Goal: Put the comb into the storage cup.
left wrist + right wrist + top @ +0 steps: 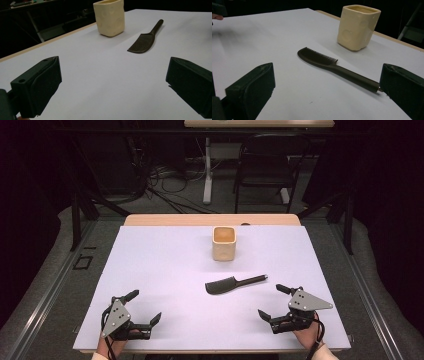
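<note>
The comb [234, 284] is lying flat on the white table [165, 270], ahead of your right claw [271, 302] and a bit off toward its inner side, with the handle end pointing back your way. In the right claw's own view, the handle tip [375, 89] sits right next to one jaw, though I can't tell if it's actually touching. Your right claw's jaws are spread wide with nothing between them. Your right hand [307, 334] is low at the near edge of the table, claw aimed forward and angled inward, grey plate facing up.

The cream cup [223, 242] stands upright farther out past the comb, well clear of it.

Your left claw [145, 306] mirrors the other one: hand low at the near edge, jaws wide apart and holding nothing, pointing forward and inward, with the comb and cup well ahead of it.
</note>
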`<state>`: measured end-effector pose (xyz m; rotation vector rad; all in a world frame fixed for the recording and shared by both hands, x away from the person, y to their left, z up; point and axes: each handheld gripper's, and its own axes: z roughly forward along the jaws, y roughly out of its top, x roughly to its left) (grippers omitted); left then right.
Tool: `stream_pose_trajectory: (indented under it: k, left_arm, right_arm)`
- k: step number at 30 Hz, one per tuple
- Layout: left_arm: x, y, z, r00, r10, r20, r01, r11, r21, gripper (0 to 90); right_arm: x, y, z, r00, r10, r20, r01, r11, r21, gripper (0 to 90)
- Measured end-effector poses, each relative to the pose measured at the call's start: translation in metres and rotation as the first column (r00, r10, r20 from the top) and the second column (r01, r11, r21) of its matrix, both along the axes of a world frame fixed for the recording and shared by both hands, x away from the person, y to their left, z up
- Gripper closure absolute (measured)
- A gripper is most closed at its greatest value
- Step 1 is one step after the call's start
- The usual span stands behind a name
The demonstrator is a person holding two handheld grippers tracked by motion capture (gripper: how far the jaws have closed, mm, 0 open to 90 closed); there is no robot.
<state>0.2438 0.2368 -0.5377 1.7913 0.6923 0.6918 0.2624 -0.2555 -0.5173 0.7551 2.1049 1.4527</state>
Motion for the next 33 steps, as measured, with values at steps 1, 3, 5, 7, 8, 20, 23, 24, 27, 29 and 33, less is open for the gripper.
stream_pose_trajectory:
  k: [1,3,5,7,8,20,23,24,27,29,33]
  left_arm:
    - [0.0,0.0,0.0,1.0,0.001,0.0,-0.001,1.0,-0.002,0.0]
    - [0.0,0.0,0.0,1.0,0.0,0.001,0.0,1.0,0.0,0.0]
    - [0.0,0.0,0.0,1.0,-0.001,-0.001,0.001,1.0,0.002,0.0]
    - [0.0,0.0,0.0,1.0,-0.002,-0.002,0.002,1.0,0.005,0.0]
    - [0.001,0.0,0.0,1.0,-0.003,-0.003,0.003,1.0,0.007,0.0]
    - [0.001,0.0,-0.001,0.9999,-0.007,-0.008,0.007,0.9999,0.009,0.0]
    - [0.001,0.0,-0.001,0.9999,-0.007,-0.009,0.007,0.9999,0.008,0.0]
    - [0.001,0.0,-0.001,0.9999,-0.006,-0.01,0.006,0.9999,0.009,0.0]
    - [0.001,0.0,-0.001,0.9999,-0.008,-0.01,0.008,0.9999,0.008,0.0]
    - [0.001,0.0,-0.001,0.9999,-0.008,-0.011,0.008,0.9999,0.008,0.0]
    - [0.001,0.0,-0.001,0.9999,-0.01,-0.01,0.01,0.9999,0.01,0.0]
  right_arm:
    - [0.002,0.001,0.0,1.0,-0.003,-0.001,0.003,1.0,0.001,0.0]
    - [0.005,0.001,0.001,1.0,-0.004,-0.005,0.004,1.0,0.004,0.0]
    - [0.009,0.002,0.001,1.0,-0.006,-0.008,0.006,1.0,0.006,0.0]
    - [0.014,0.003,0.0,0.9999,0.003,-0.016,-0.003,1.0,0.0,0.0]
    - [0.015,0.004,0.0,0.9998,0.0,-0.019,0.0,1.0,-0.003,0.0]
    - [0.037,0.009,0.0,0.9993,-0.013,-0.034,0.012,1.0,-0.004,0.0]
    - [0.042,0.011,0.0,0.9992,-0.014,-0.037,0.013,1.0,-0.007,0.0]
    - [0.043,0.012,-0.001,0.9992,-0.016,-0.038,0.016,1.0,-0.004,0.0]
    - [0.048,0.014,-0.001,0.999,-0.017,-0.041,0.017,1.0,-0.006,0.0]
    - [0.051,0.017,-0.001,0.999,-0.017,-0.042,0.017,1.0,-0.003,0.0]
    - [0.058,0.023,-0.003,0.9989,-0.017,-0.043,0.017,1.0,-0.019,0.0]
